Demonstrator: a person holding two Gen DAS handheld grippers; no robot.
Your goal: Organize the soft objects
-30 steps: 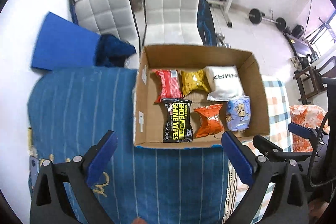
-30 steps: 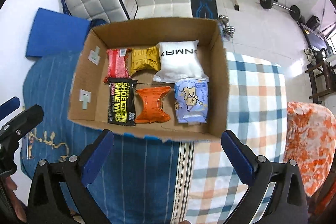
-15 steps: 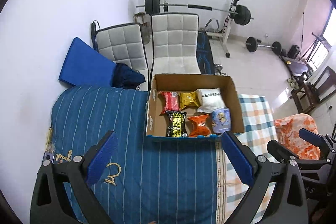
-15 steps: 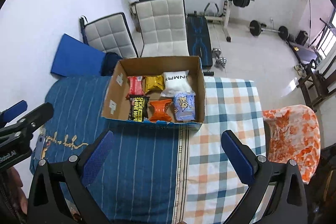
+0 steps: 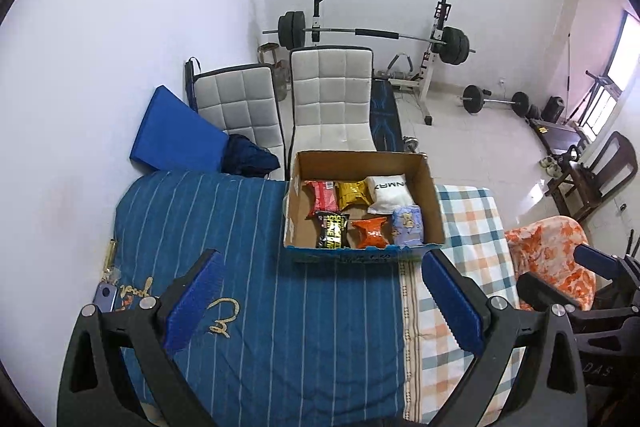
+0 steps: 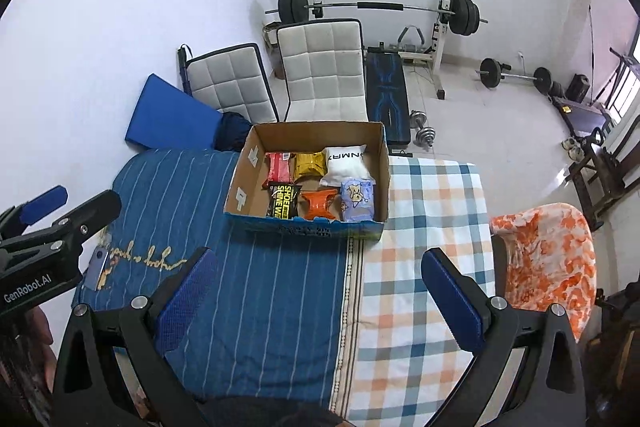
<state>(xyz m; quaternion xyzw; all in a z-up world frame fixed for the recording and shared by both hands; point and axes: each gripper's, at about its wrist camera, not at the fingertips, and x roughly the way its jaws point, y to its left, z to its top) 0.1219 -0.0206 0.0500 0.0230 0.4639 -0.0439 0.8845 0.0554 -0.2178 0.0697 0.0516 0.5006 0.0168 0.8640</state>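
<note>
left hand-held gripper (image 5: 320, 297): released, empty | cardboard box (image 5: 362, 254) ahead of both, six soft packs inside in two rows | right hand-held gripper (image 6: 320, 293): released, empty | step: sorting looks done, nothing loose on bed | next: none apparent, verify only

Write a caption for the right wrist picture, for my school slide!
Both grippers, right gripper and left gripper, open and empty, above the bed, facing a cardboard box holding six soft packets.
</note>
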